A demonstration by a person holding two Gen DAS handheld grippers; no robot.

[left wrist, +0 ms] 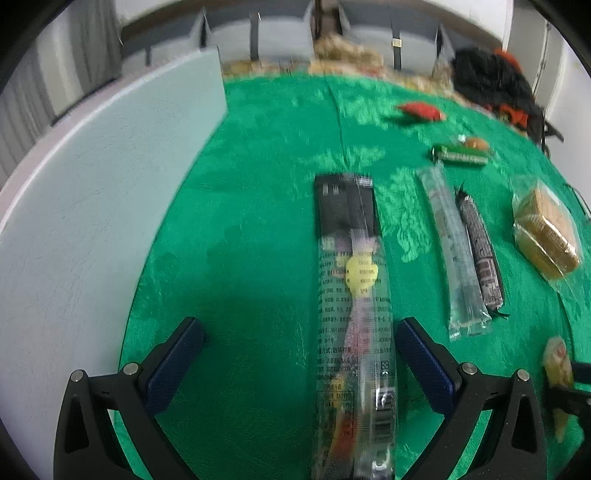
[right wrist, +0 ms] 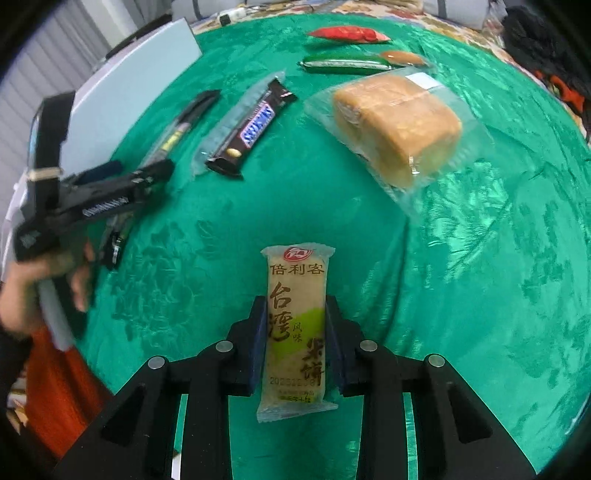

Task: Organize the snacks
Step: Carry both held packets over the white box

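My right gripper [right wrist: 295,308] is shut on a yellow-green rice cracker packet [right wrist: 295,280], whose top sticks out past the fingertips above the green tablecloth [right wrist: 480,258]. The same packet [left wrist: 557,363] shows blurred at the right edge of the left wrist view. My left gripper [left wrist: 299,336] stands open low over the cloth. A long clear-and-black snack packet [left wrist: 351,280] lies between its fingers, close to the right pad [left wrist: 424,362], and neither pad presses on it. In the right wrist view the left gripper [right wrist: 140,171] is at the far left, held by a hand [right wrist: 33,280].
Laid out on the cloth are a Snickers bar [right wrist: 247,133], a clear stick packet [left wrist: 454,251], wrapped bread [right wrist: 399,125], a green packet [right wrist: 343,62], a red packet [right wrist: 347,33] and a small brown bun [right wrist: 402,57]. A pale board [left wrist: 92,203] borders the left.
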